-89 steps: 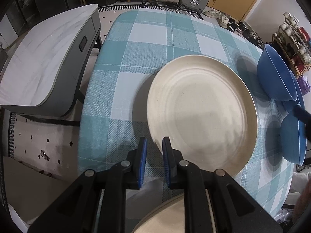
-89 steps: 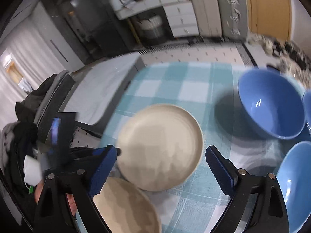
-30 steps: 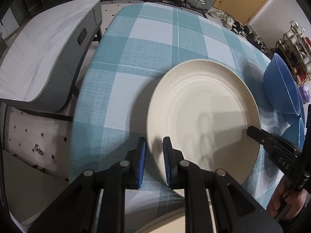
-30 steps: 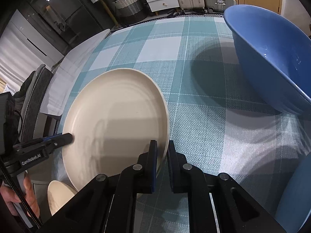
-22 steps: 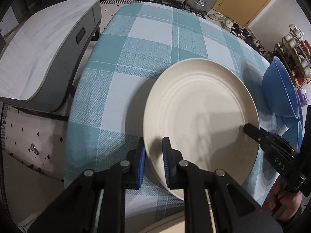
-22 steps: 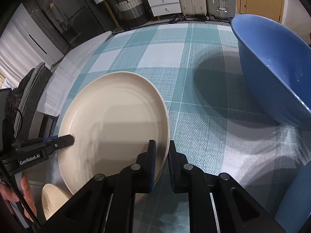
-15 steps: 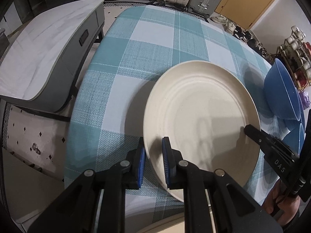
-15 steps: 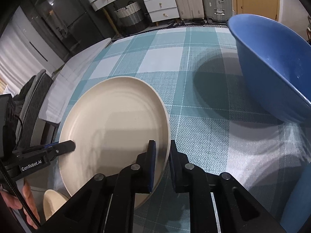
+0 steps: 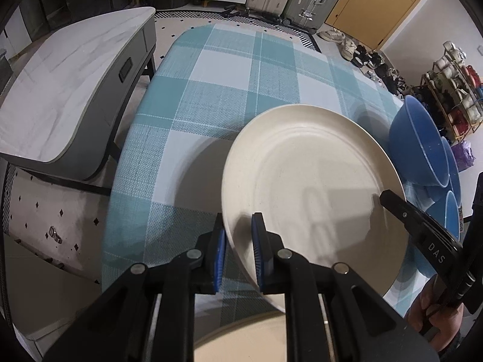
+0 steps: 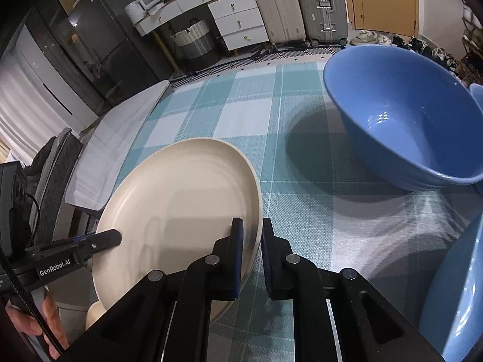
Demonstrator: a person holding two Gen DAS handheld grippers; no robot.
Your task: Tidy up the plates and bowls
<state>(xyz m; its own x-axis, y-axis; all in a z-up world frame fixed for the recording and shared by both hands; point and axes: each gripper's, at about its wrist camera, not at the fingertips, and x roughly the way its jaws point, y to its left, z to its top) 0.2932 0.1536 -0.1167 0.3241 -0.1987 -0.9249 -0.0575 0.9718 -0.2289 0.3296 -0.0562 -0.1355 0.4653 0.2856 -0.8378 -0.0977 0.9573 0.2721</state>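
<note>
A large cream plate (image 9: pixel 311 181) (image 10: pixel 181 211) hangs tilted above the teal checked tablecloth (image 9: pixel 229 84), casting a shadow on it. My left gripper (image 9: pixel 238 235) is shut on the plate's left rim. My right gripper (image 10: pixel 249 235) is shut on its opposite rim and shows in the left wrist view as a black finger (image 9: pixel 401 208). A second cream plate (image 9: pixel 256 338) lies below, at the table's near edge, mostly hidden by my left gripper. A big blue bowl (image 10: pixel 401 132) stands on the cloth to the right, with another blue bowl (image 10: pixel 455 295) nearer.
A grey marble-topped side table (image 9: pixel 69 90) stands close to the table's left edge. Beyond the far edge are suitcases (image 10: pixel 302 6), white drawers (image 10: pixel 235 15) and a woven basket (image 10: pixel 193 42). A shoe rack (image 9: pixel 452 90) stands at the right. A hand (image 9: pixel 434 310) holds the right gripper.
Both grippers have risen with the cream plate held between them; the plate has left the cloth and its shadow has spread to the left. The blue bowls have not moved.
</note>
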